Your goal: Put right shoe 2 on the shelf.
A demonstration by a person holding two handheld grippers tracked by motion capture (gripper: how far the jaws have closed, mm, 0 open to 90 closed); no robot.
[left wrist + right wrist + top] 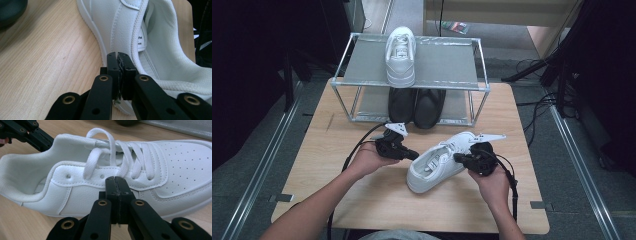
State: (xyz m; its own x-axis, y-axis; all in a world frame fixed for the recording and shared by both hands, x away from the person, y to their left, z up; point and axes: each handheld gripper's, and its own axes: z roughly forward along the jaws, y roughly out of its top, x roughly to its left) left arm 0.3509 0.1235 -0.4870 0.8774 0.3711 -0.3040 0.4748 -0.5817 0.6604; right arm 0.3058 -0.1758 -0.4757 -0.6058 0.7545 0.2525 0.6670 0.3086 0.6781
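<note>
White leather lace-up sneaker (439, 162) lies on the light wooden table (362, 185) in front of the metal-framed two-shelf shoe rack (452, 62), toe pointing toward the rack and to the right, heel toward the person, flanked by both grippers. Left gripper (414, 156) has jaws pressed together with nothing between them, tips right at the shoe's outer side near the heel collar; right gripper (457, 158) also has jaws pressed together and empty, tips against the opposite side wall below the white flat laces (120, 157). A second white sneaker (400, 56) sits on the rack's top shelf, pair of black leather shoes (417, 107) on the lower shelf.
</note>
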